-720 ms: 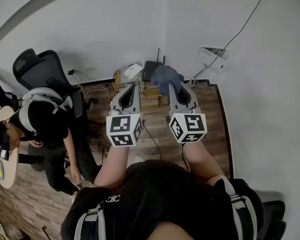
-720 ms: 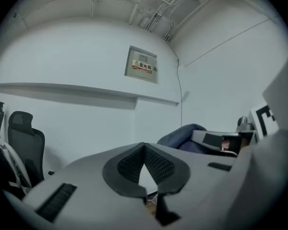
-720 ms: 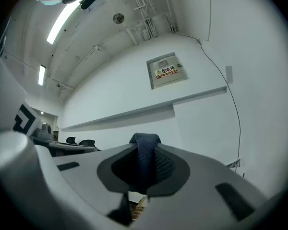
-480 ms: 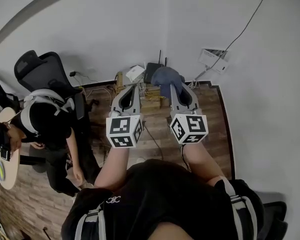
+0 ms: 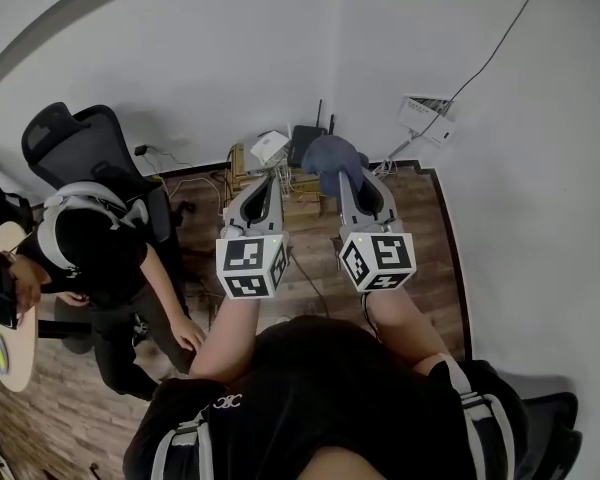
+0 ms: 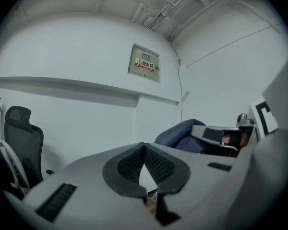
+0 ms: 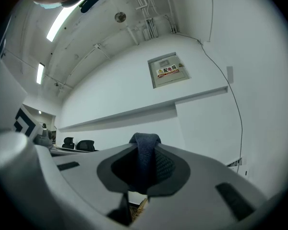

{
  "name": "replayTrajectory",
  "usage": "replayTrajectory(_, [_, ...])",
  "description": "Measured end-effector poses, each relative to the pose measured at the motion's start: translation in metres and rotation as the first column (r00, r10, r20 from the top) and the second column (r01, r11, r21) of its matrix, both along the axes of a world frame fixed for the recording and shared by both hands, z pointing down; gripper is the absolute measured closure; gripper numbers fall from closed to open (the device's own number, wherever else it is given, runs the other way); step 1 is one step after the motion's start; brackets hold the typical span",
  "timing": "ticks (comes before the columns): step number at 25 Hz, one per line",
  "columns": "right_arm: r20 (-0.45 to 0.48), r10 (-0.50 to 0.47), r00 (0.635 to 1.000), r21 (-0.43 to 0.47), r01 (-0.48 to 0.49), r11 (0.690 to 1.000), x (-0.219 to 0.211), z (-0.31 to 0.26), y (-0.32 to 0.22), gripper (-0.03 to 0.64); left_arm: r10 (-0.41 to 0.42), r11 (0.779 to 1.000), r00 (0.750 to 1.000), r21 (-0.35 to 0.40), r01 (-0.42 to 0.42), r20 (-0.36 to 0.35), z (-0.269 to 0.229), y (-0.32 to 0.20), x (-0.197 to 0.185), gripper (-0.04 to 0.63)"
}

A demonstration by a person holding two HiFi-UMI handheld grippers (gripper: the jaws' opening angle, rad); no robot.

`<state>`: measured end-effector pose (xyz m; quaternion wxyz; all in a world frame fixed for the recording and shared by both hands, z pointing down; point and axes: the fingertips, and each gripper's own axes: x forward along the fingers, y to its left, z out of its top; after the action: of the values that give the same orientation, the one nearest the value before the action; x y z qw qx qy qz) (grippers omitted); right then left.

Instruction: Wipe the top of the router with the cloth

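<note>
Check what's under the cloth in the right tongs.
The cloth hides the right side of the black router; its left part and antennas show. Whether they touch can't be seen.

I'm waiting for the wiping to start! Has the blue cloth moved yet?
No, not noticeably. The cloth still hangs just right of the black router by the wall, as before, pinched in the right gripper.

**Office, bare corner of the room**

Black mesh office chair (image 5: pixel 75 143) against white walls (image 5: pixel 230 58). Wood-plank floor (image 5: pixel 420 228). Router (image 5: pixel 305 140) and loose cables (image 5: pixel 195 180) at the wall base. Electrical box (image 6: pixel 144 63) on the wall, exposed ceiling pipes (image 6: pixel 158 18), strip light (image 7: pixel 62 19), round table (image 5: pixel 2 353) at the edge.
</note>
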<state>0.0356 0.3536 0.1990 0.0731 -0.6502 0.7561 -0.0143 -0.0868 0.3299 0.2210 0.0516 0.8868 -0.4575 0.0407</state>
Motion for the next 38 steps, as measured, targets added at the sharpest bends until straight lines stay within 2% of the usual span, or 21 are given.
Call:
replayTrajectory(12, [-0.052, 0.061, 0.997, -0.033, -0.062, 0.998, -0.046, 0.016, -0.012, 0.589, 0.066, 0.997, 0.997, -0.035, -0.067, -0.026, 0.027, -0.025, -0.04, 0.6])
replayTrajectory(22, [-0.025, 0.044, 0.999, -0.035, -0.045, 0.998, -0.042, 0.022, -0.052, 0.589, 0.044, 0.999, 0.999, -0.027, -0.044, -0.02, 0.032, -0.061, -0.044, 0.6])
replayTrajectory(27, [0.018, 0.013, 1.0, -0.027, -0.013, 1.0, -0.02, 0.031, -0.096, 0.589, 0.012, 1.0, 1.0, -0.022, -0.012, -0.003, 0.039, -0.098, -0.028, 0.6])
replayTrajectory(33, [0.015, -0.046, 0.999, -0.036, 0.047, 0.998, 0.008, 0.046, -0.172, 0.589, -0.026, 0.999, 1.0, -0.034, 0.026, 0.015, 0.054, -0.163, 0.004, 0.6])
replayTrajectory(38, [-0.006, -0.13, 0.992, -0.07, 0.129, 0.989, 0.023, 0.059, -0.24, 0.589, -0.097, 0.994, 0.995, -0.053, 0.098, 0.008, 0.062, -0.22, 0.022, 0.6])
